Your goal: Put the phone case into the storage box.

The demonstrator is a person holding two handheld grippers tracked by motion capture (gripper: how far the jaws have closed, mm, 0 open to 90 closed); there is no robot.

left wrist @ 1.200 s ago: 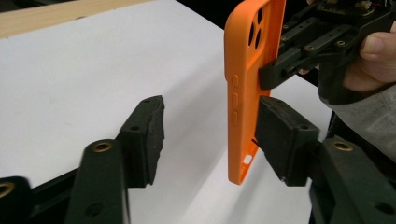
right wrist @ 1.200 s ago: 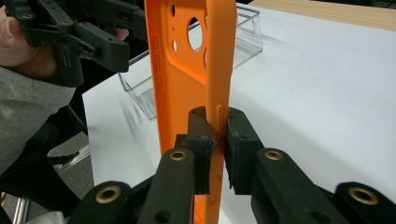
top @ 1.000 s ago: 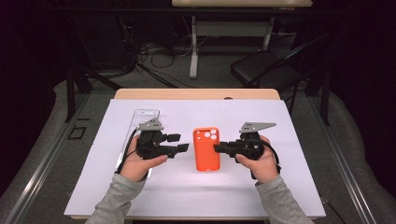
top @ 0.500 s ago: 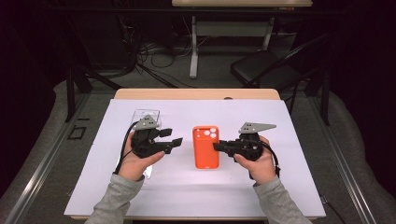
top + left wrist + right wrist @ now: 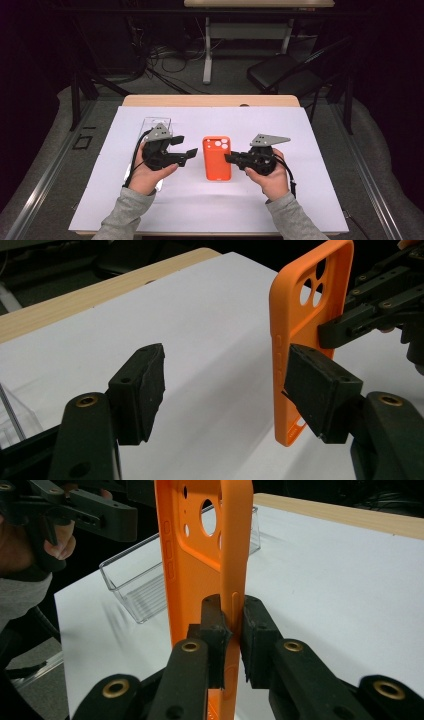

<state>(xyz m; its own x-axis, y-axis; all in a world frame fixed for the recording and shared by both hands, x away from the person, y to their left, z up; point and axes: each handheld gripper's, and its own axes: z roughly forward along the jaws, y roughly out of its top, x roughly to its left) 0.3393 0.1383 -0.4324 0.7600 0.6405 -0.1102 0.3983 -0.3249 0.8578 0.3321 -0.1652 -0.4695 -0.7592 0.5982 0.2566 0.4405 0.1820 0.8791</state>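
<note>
case: we've got a bright orange phone case (image 5: 217, 158), soft-looking matte shell with a rounded camera cutout block near its top and little button bumps down one long edge

case spot: middle of the white sheet (image 5: 310, 200) on the counter (image 5: 210, 101), right between our two hands; the gripper views show its inside hollow and a raised rim all round

right tool: our right tool (image 5: 229, 158) is clenched on the case's long edge, a pad on each side of the rim, seen close up in the right gripper view (image 5: 233, 640)

left tool: our left tool (image 5: 184, 148) is released, jaws have just been opening; in the left gripper view (image 5: 235, 385) one pad sits just beside the case's other long edge and the other is well apart from it, nothing pinched

tray: clear plastic tray (image 5: 151, 124) just behind our left hand (image 5: 145, 176), on the same sheet
</note>
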